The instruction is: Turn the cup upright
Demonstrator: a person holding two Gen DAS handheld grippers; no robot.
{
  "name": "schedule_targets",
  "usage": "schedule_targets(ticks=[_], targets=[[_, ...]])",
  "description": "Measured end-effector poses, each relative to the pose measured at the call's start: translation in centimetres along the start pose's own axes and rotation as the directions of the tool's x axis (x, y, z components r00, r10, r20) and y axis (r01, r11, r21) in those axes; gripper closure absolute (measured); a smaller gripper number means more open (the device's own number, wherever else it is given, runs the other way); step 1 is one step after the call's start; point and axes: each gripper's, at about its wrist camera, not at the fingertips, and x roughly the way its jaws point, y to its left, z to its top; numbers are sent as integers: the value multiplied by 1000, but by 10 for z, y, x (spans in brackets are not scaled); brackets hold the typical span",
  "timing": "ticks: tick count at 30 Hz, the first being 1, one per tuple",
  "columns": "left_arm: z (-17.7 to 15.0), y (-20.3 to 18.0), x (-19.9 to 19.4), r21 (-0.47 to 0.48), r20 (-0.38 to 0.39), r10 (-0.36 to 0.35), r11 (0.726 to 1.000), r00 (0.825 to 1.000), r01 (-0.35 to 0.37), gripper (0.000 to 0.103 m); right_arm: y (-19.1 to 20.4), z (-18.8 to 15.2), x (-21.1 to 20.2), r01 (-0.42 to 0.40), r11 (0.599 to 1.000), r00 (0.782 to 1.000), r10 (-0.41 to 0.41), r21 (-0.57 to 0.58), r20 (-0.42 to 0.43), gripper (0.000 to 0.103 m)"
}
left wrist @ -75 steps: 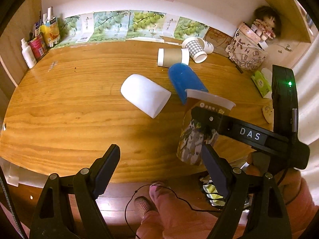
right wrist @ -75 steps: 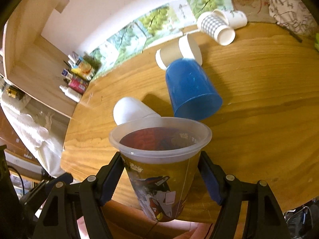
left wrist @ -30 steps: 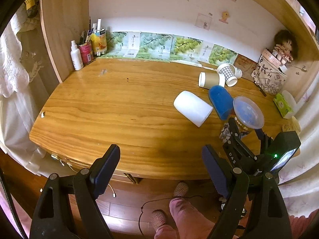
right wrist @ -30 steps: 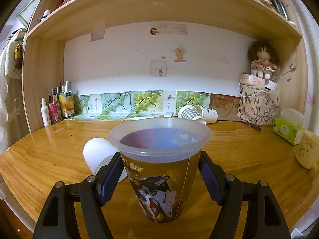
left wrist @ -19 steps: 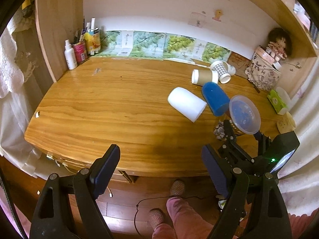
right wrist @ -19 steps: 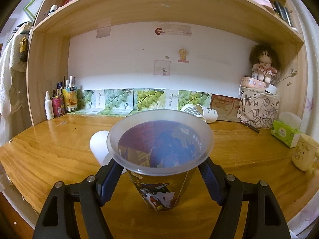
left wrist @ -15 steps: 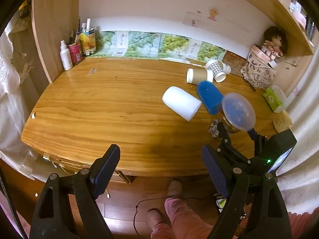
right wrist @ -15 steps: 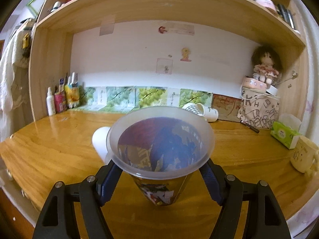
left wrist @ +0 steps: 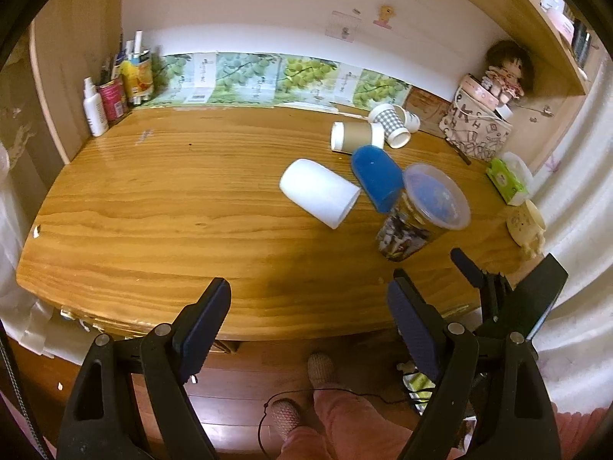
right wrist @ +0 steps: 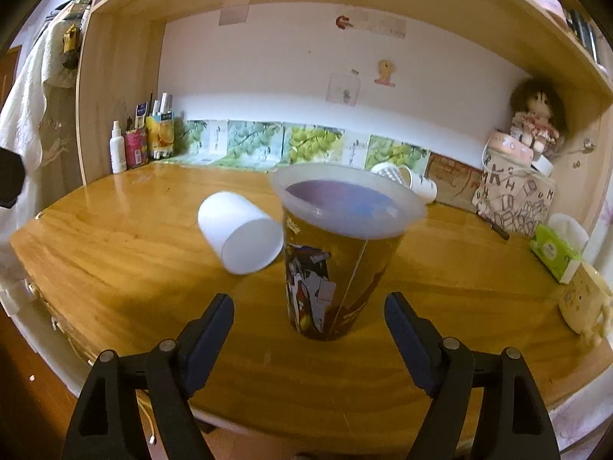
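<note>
A printed plastic cup stands upright on the wooden desk, also in the left wrist view. My right gripper is open and empty, just in front of the cup, not touching it; it shows in the left wrist view at the desk's front right edge. My left gripper is open and empty, held off the front edge of the desk. A white cup and a blue cup lie on their sides beside the printed cup.
A brown paper cup and a checked cup lie at the back. Bottles stand at the back left. A patterned bag, a tissue pack and a cream mug sit at the right.
My right gripper has set the printed cup upright on the desk, opened and drawn back from it. My left gripper stayed open off the desk's front edge.
</note>
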Motion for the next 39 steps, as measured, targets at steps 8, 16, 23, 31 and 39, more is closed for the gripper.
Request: schedule_targets(ticks=[8,16,23,31,39], targets=[[16,-14,4,7,-19,1,1000,1000,-1,17,-16,9,-21,-51,995,990,61,80,-127,19],[42,-38,-19,17,44,20,1000,999,-21,16,-42,57,-49,-45,987,980,73,152,-185,16],[50,-59,-45,26,106,36,999,994,-39,16,-54,103,-83,-85,981,978,116,175,-172,14],[44,-74,-84,13,216,132,990,967,-138,14,-62,123,-119,-142,968,973,174,205,-149,13],[20,-85,-119,-46,301,211,977,930,-207,9,-79,115,-159,-104,964,985,133,243,-106,12]])
